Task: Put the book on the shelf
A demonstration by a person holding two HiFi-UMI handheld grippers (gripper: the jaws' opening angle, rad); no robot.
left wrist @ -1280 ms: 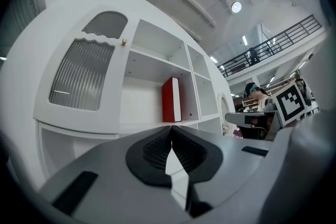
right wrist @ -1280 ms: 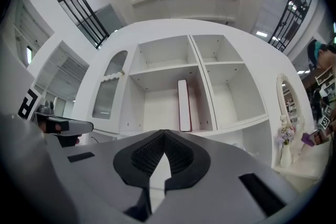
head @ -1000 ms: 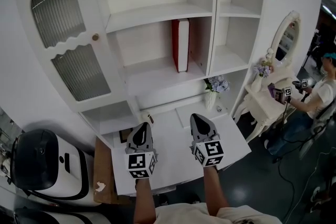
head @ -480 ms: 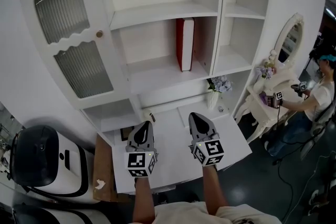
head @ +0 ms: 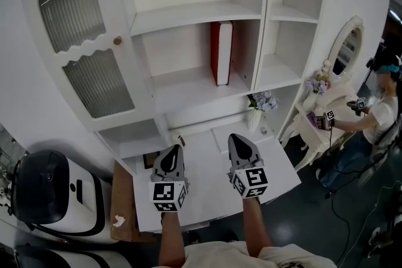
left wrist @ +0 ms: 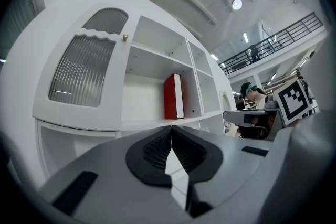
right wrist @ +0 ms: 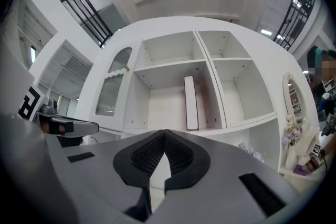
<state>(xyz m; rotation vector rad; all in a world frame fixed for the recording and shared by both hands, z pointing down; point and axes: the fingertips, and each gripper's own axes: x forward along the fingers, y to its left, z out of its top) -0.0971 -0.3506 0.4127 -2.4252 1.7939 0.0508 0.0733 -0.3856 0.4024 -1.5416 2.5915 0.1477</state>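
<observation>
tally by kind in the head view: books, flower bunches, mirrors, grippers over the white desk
book: 1
flower bunches: 2
mirror: 1
grippers over the desk: 2, left gripper and right gripper
total: 6

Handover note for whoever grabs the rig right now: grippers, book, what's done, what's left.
Left gripper: jaws together, nothing between them, held over the white desk.
Right gripper: jaws together, empty, beside the left one over the same desk.
Book: red, standing upright on the shelf in the middle compartment, toward its right side, clear of both grippers.
Done: the book is on the shelf.
Left: apparently nothing for this task. If anything, check that the book stands stable.
</observation>
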